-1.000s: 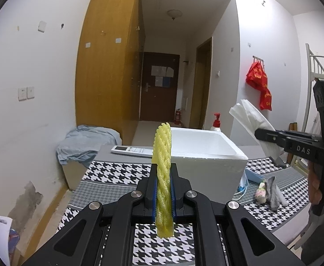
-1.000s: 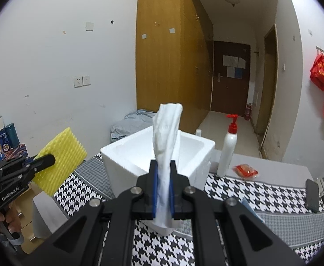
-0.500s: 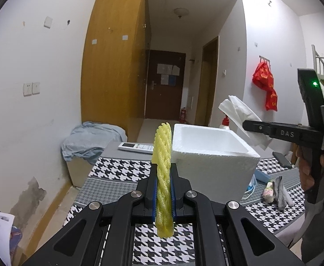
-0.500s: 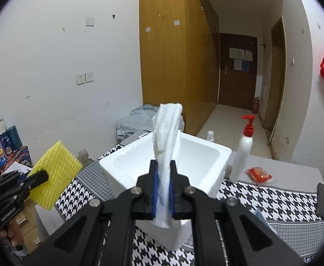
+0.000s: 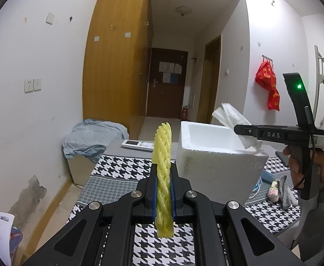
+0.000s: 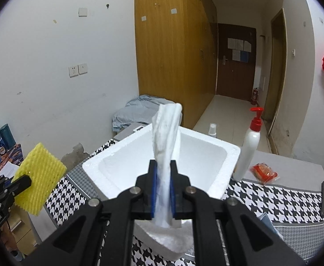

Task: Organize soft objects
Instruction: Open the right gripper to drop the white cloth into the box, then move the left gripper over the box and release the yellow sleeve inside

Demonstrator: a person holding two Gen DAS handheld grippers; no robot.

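Observation:
My left gripper (image 5: 163,177) is shut on a yellow foam net sleeve (image 5: 162,150), which stands upright left of the white foam box (image 5: 217,166). The right wrist view shows the same sleeve (image 6: 40,177) left of the box. My right gripper (image 6: 163,170) hangs over the box's near rim (image 6: 91,166) with a folded white tissue (image 6: 166,133) between its blue pads. Its jaws are opening, and the tissue still stands upright between them. In the left wrist view the right gripper (image 5: 246,130) reaches in from the right, with the tissue (image 5: 230,115) above the open box.
A white pump bottle (image 6: 249,146), a small spray bottle (image 6: 212,129) and a red packet (image 6: 264,173) sit behind and right of the box. A remote (image 5: 137,144) lies behind it, socks (image 5: 281,190) to its right. A blue-grey cloth (image 5: 91,137) is heaped at the wall.
My right gripper has carried the tissue leftward to above the box, and its pads have parted slightly. The left gripper has stayed put with the yellow sleeve.

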